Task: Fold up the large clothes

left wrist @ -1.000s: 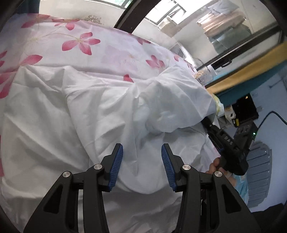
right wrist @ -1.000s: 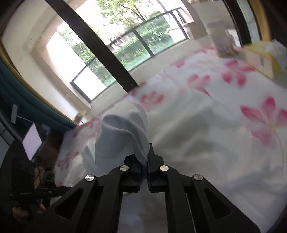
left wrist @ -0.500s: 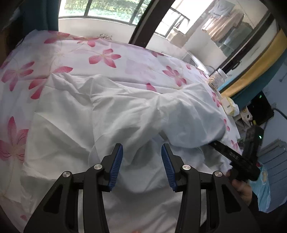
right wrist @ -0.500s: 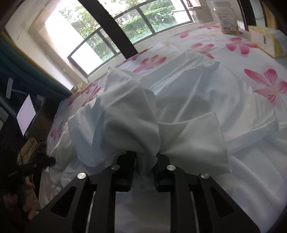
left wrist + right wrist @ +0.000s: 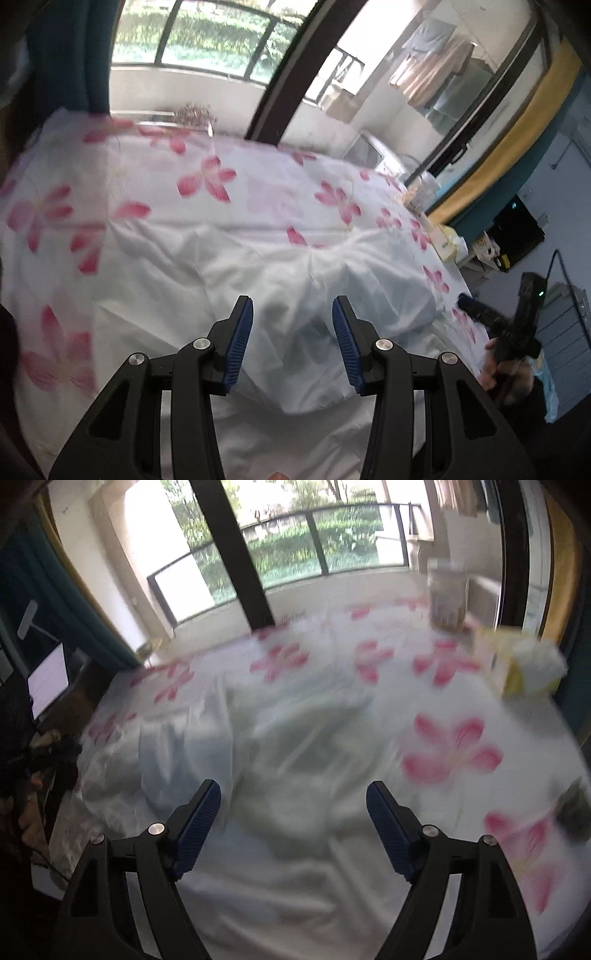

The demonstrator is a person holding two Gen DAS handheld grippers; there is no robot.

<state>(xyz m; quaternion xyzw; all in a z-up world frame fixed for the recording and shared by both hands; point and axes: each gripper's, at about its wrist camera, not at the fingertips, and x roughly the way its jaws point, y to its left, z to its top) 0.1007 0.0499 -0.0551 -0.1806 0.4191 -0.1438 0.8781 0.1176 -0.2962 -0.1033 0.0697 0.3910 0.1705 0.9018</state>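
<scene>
A large white garment point(image 5: 280, 280) lies rumpled on a bed with a pink-flowered sheet point(image 5: 207, 177). My left gripper point(image 5: 291, 325) hangs above the garment, half open with nothing between its blue pads. In the left wrist view the right gripper point(image 5: 467, 301) shows at the right edge, held by a hand. In the blurred right wrist view my right gripper point(image 5: 293, 805) is above the white garment point(image 5: 266, 746); its jaws are opening wide and the cloth lies below them, free of the pads.
A jar point(image 5: 447, 598) and a yellow tissue box point(image 5: 524, 664) stand at the bed's far right. Glass doors point(image 5: 295, 546) run behind the bed. A lit screen point(image 5: 48, 679) stands off the bed's left side. Hanging laundry point(image 5: 428, 74) shows beyond the glass.
My right gripper let go of the white cloth, which dropped onto the bed, and its jaws spread wide. Both grippers rose and tilted, so more of the bed and window shows.
</scene>
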